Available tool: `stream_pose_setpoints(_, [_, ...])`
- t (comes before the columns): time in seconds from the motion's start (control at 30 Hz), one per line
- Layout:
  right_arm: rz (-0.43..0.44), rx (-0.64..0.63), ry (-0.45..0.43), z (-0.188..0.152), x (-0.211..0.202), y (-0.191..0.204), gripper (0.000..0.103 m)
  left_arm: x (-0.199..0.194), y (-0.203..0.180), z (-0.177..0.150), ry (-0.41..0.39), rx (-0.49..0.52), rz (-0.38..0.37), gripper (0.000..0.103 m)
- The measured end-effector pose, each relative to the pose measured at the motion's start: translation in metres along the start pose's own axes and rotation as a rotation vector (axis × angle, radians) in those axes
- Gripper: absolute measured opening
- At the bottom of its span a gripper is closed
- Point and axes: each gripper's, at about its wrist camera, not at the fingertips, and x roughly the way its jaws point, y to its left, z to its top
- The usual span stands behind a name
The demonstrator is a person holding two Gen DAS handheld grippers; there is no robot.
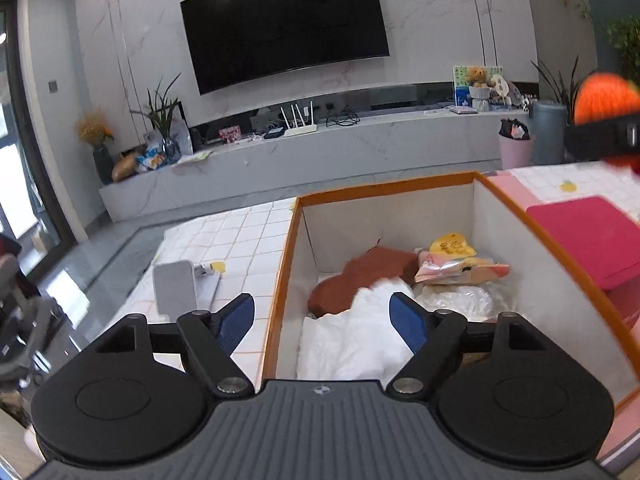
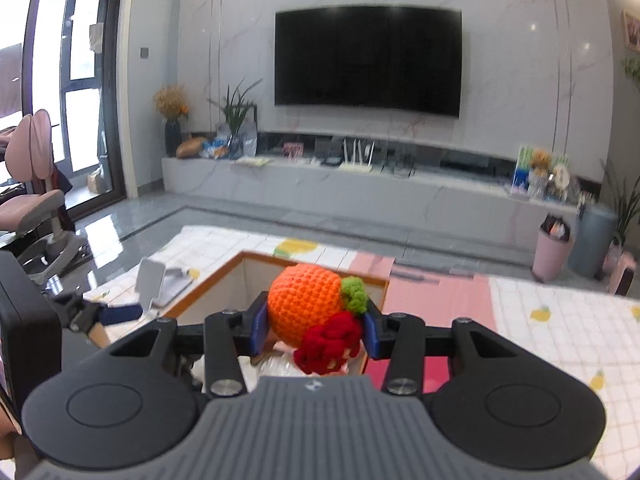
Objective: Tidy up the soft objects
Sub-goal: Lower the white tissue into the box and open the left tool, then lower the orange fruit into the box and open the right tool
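An orange-rimmed white box [image 1: 288, 256] stands on the tiled table. Inside lie a brown soft toy [image 1: 360, 280], a white cloth [image 1: 352, 340], a pink and yellow packet [image 1: 456, 260] and clear plastic wrap [image 1: 464, 300]. My left gripper [image 1: 322, 320] is open and empty above the box's near left corner. My right gripper [image 2: 316, 324] is shut on an orange crochet fruit [image 2: 304, 304] with a green leaf and red part, held above the box [image 2: 224, 280]. That fruit also shows at the right edge of the left wrist view [image 1: 604, 96].
A white phone stand [image 1: 176, 288] sits left of the box on the tiled cloth. A magenta pad [image 1: 592, 236] lies right of the box. Beyond the table are a TV console [image 1: 320, 152], a pink bin [image 2: 552, 252] and a pink chair [image 2: 36, 200].
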Motion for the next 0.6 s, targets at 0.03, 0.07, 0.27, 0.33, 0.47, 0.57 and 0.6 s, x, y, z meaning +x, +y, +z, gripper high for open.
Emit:
stream_pose_setpoints(0.03, [0.006, -0.002, 0.013, -0.001, 0.000, 0.000, 0.045, -0.003, 0.003, 0.002, 0.004, -0.023, -0.012, 0.091])
stream_pose_setpoints(0.07, [0.011, -0.014, 0.027, 0.000, 0.000, 0.003, 0.045, -0.007, 0.006, 0.005, 0.005, -0.048, -0.022, 0.091])
stream_pose_setpoints(0.27, [0.105, -0.134, 0.223, -0.003, 0.010, 0.006, 0.045, -0.034, 0.028, 0.020, -0.011, -0.131, -0.065, 0.091])
stream_pose_setpoints(0.33, [0.174, -0.174, 0.329, -0.005, 0.019, 0.009, 0.045, -0.040, 0.028, 0.022, -0.018, -0.113, -0.074, 0.091])
stream_pose_setpoints(0.47, [0.202, -0.202, 0.467, -0.012, 0.036, 0.011, 0.045, -0.039, 0.029, 0.024, -0.002, -0.114, -0.044, 0.091])
stream_pose_setpoints(0.57, [0.201, -0.194, 0.525, -0.016, 0.044, 0.012, 0.045, -0.037, 0.031, 0.022, -0.003, -0.122, 0.013, 0.092])
stream_pose_setpoints(0.6, [0.194, -0.193, 0.532, -0.017, 0.044, 0.012, 0.046, -0.037, 0.032, 0.021, 0.000, -0.118, 0.019, 0.092])
